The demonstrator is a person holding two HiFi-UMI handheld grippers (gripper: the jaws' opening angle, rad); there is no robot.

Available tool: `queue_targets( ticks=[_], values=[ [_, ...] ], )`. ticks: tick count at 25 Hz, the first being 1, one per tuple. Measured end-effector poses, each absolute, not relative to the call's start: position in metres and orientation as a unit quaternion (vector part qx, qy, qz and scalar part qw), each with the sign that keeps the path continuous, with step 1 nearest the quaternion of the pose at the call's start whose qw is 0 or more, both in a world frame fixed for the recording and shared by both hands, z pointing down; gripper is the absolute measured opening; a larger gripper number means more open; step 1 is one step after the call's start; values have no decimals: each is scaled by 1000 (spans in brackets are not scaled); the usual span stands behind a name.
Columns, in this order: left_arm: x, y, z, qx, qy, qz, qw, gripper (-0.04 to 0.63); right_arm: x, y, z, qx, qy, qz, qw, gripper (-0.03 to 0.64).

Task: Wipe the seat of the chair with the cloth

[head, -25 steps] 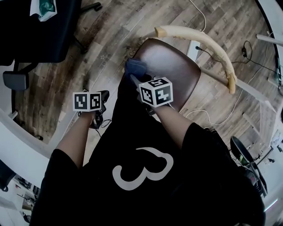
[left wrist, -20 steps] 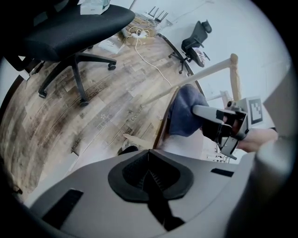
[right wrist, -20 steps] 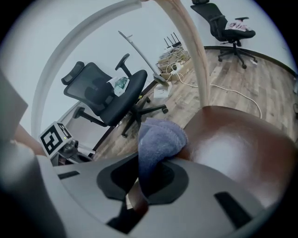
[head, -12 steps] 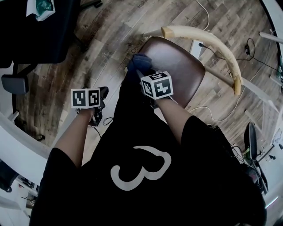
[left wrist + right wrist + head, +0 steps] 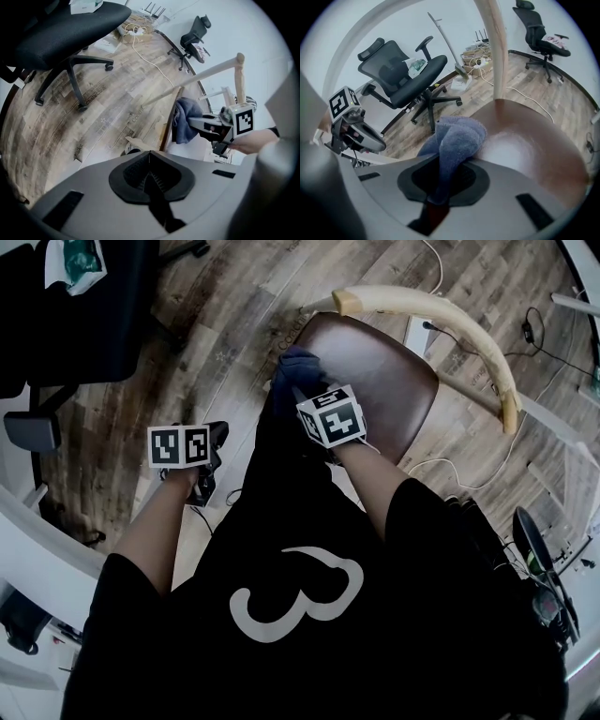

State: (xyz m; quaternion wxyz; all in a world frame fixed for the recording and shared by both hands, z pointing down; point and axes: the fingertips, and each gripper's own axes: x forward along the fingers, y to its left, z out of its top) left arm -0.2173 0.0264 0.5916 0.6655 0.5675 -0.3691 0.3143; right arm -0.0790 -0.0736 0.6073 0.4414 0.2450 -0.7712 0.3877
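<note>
Head view — one blue cloth (image 5: 292,367)

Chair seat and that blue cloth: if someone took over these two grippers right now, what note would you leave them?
Right gripper: shut on the blue cloth, which lies on the brown seat at its left edge.
Left gripper: shut, empty, over the floor left of the seat.
Done: cloth gripped and on the seat; how much is wiped cannot be told.
Left: sweep it across the rest of the seat, toward the pale backrest.
</note>
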Motion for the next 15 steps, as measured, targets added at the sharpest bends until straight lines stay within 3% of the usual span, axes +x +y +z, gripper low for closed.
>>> queue_targets(
  ticks=[15],
  values=[
    [-190,22,590,591,-338,344,647,14,-26,-65,610,296,-747,402,439,51]
  ],
)
